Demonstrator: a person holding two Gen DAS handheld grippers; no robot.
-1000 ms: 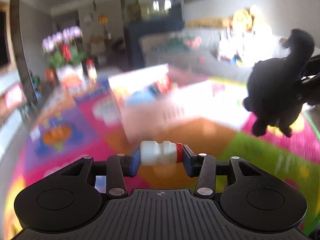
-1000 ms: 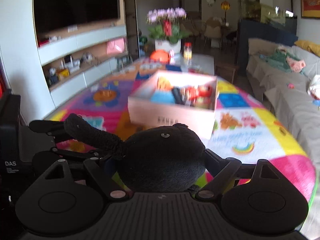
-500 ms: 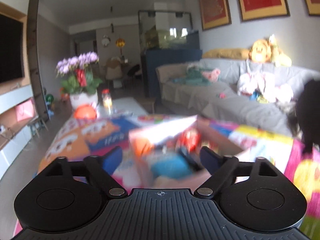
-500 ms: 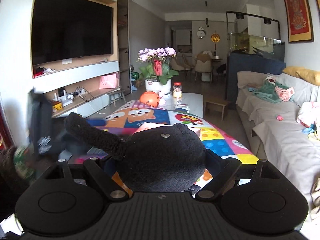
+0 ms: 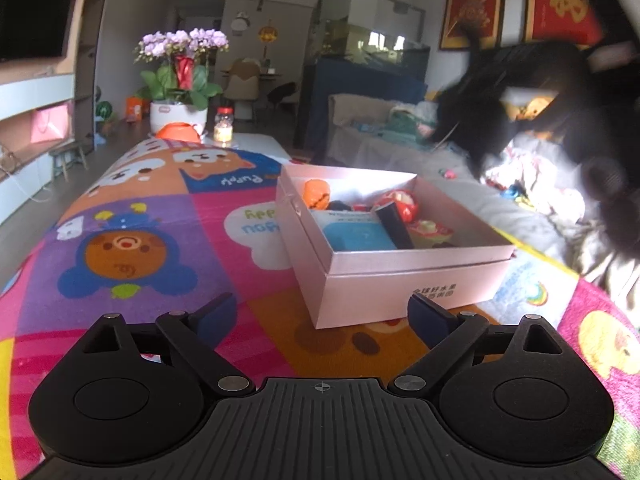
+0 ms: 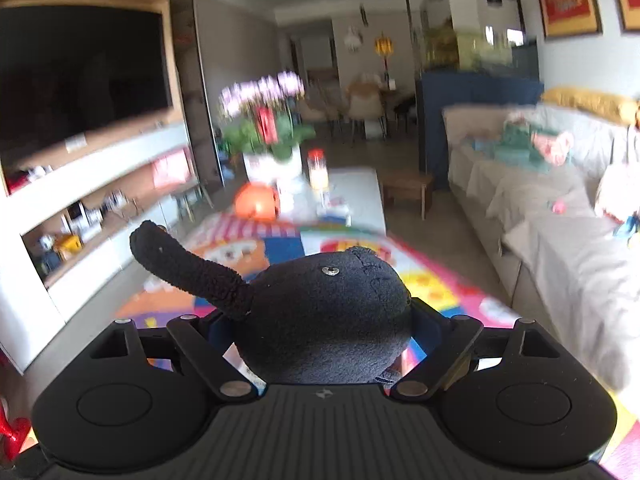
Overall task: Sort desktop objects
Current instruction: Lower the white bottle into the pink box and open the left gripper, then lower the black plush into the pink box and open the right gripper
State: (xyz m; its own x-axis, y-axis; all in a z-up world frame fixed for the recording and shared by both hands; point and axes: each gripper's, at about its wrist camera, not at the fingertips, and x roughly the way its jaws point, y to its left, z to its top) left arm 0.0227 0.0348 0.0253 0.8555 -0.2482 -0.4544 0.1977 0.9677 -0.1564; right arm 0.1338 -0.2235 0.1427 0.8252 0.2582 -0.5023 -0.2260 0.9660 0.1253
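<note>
Left gripper [image 5: 320,316] gapes, empty, before the pink cardboard box [image 5: 400,276] on the cartoon mat [image 5: 132,240] reading "Puppy". Right gripper [image 6: 320,324] clamps the black plush toy [image 6: 320,320], aloft.

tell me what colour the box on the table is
Pale pink; the box shows best in the left wrist view.
</note>
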